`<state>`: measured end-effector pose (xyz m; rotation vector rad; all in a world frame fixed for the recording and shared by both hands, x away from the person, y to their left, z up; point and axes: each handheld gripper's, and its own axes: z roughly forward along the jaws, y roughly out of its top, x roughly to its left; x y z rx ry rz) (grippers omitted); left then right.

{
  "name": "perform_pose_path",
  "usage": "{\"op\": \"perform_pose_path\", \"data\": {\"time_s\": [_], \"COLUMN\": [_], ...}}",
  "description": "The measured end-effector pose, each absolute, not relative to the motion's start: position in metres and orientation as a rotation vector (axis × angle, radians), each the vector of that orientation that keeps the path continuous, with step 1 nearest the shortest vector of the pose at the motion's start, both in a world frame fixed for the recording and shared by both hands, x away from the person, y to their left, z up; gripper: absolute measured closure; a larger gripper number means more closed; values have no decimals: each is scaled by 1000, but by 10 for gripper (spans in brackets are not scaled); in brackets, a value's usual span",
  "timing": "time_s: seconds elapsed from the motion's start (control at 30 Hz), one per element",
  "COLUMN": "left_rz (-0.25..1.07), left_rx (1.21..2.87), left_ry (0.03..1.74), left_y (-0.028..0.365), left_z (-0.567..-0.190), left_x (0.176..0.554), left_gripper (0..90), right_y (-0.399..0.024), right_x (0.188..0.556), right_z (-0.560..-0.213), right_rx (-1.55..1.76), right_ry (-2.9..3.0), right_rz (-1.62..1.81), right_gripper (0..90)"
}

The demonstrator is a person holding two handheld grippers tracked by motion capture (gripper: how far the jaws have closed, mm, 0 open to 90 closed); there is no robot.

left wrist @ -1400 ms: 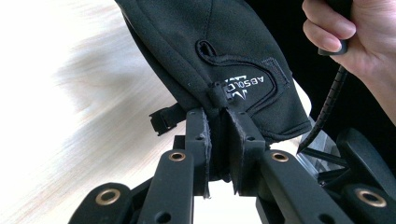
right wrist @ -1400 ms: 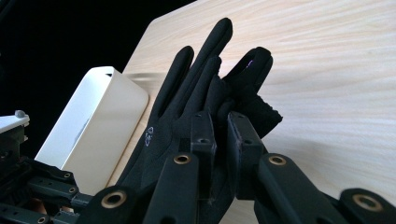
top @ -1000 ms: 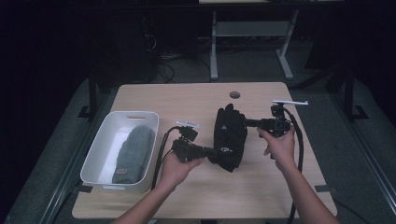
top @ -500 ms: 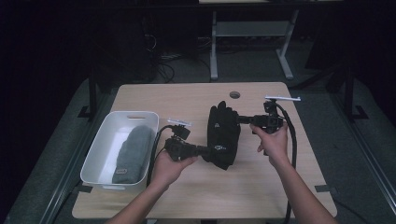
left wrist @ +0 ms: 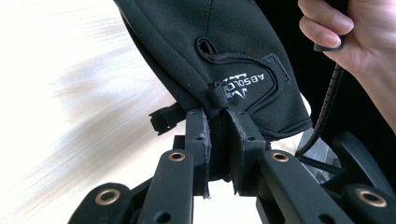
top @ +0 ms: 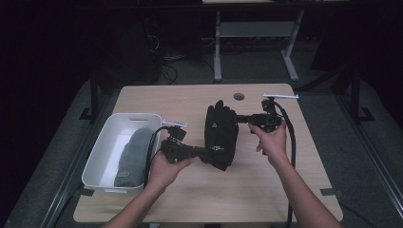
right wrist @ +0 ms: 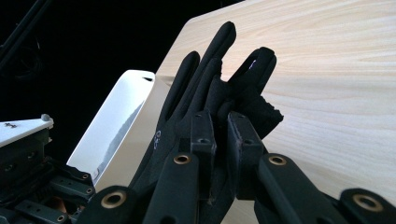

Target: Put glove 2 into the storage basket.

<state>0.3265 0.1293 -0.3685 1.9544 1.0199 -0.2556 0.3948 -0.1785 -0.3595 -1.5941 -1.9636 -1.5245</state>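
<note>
The left tool (top: 202, 153) is clamped on the cuff of a black glove (top: 220, 130), its jaws pinching the fabric beside the printed logo. The right tool (top: 243, 118) is closed on the glove's finger end. Between them the glove hangs stretched just above the bench (top: 190, 102), right of a white bin (top: 105, 147) that holds a grey folded cloth (top: 133, 154). Judging by this, the glove is lifted and spread, but not yet put anywhere; placing it remains.
</note>
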Motion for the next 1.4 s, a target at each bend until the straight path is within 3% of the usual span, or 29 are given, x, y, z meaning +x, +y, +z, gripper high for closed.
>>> {"op": "perform_pose_path", "data": {"time_s": [1.4], "left_rz": [-181], "left_rx": [1890], "left_ry": [1091], "left_y": [190], "left_z": [-351], "left_x": [321], "left_gripper": [796], "right_y": [-109], "right_x": [418], "right_z": [-338], "right_rx": [-1466], "right_ry": [-2044], "right_rz": [-1502], "right_gripper": [821]}}
